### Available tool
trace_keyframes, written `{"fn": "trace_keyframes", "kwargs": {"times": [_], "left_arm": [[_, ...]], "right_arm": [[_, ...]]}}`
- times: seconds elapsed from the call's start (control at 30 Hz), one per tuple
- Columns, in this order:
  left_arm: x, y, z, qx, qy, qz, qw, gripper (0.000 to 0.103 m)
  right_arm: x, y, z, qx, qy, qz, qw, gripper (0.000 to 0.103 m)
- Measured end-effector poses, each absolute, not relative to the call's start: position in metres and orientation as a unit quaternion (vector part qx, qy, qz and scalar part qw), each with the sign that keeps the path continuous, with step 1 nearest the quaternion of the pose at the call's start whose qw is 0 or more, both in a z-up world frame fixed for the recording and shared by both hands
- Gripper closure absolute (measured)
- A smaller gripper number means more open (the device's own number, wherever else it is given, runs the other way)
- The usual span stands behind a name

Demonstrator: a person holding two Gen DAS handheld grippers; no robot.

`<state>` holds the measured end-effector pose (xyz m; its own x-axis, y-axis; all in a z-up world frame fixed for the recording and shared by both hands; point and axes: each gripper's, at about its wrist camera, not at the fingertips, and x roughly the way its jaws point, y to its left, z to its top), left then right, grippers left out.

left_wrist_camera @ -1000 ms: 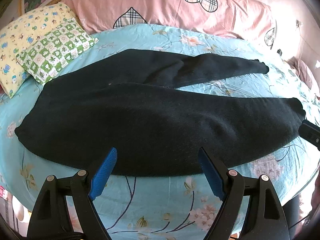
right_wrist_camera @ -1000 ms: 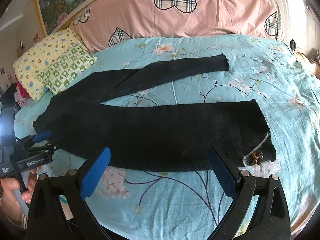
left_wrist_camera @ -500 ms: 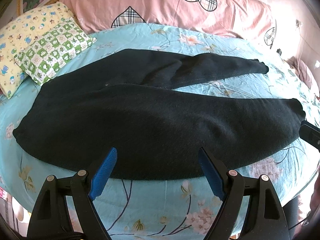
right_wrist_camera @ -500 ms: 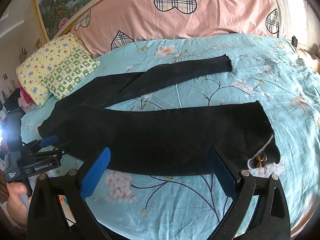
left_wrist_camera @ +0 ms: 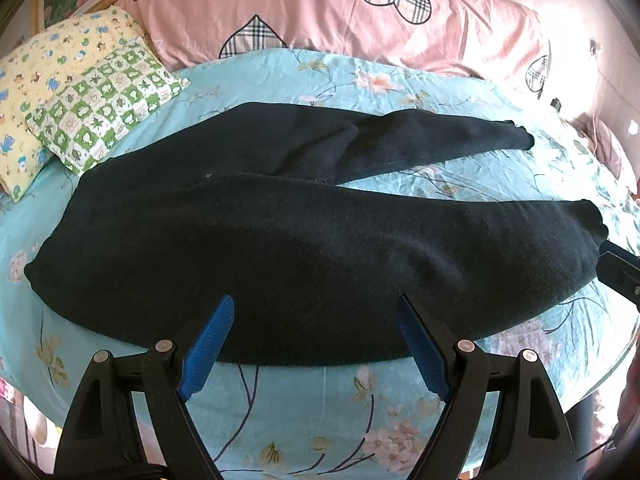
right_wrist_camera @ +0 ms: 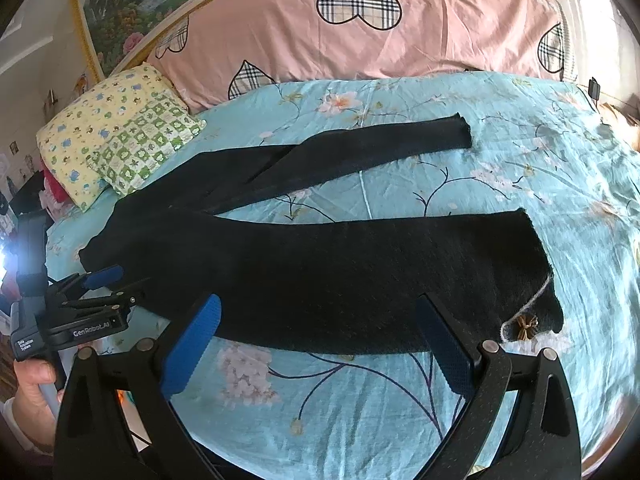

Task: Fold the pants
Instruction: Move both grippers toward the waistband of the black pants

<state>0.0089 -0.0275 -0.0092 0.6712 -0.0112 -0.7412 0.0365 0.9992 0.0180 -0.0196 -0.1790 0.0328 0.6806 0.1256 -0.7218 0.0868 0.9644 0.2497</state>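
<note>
Black pants point(left_wrist_camera: 304, 248) lie flat on the bed, waist at the left, two legs spread apart to the right; they also show in the right wrist view point(right_wrist_camera: 352, 264). The near leg's cuff has a small tan bow point(right_wrist_camera: 526, 326). My left gripper point(left_wrist_camera: 314, 312) is open and empty, hovering over the near edge of the pants. My right gripper point(right_wrist_camera: 318, 312) is open and empty, above the near leg's front edge. The left gripper point(right_wrist_camera: 100, 280) also shows in the right wrist view near the waist.
The bed has a light blue floral sheet point(left_wrist_camera: 320, 408). Two patterned pillows point(left_wrist_camera: 80, 104) lie at the back left. A long pink heart-print bolster point(right_wrist_camera: 360, 24) runs along the headboard. The bed's front edge is close below both grippers.
Both grippers have edged slightly toward the pants. Both stay open. The pants have not moved.
</note>
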Motion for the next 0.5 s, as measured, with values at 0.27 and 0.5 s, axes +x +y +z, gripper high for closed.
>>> {"fn": "trace_keyframes", "kwargs": {"times": [0.27,0.5], "left_arm": [[0.0085,-0.0279,-0.0096,0.017,0.405,-0.016,0.914,0.019],[0.0086,-0.0256,-0.0065,0.012,0.397,-0.028,0.917,0.019]], "right_arm": [[-0.0195,-0.1778,0.0339,0.138,0.398,0.017,0.907,0.005],[-0.0192,-0.1797,0.0335,0.141,0.399,0.023,0.906,0.005]]}}
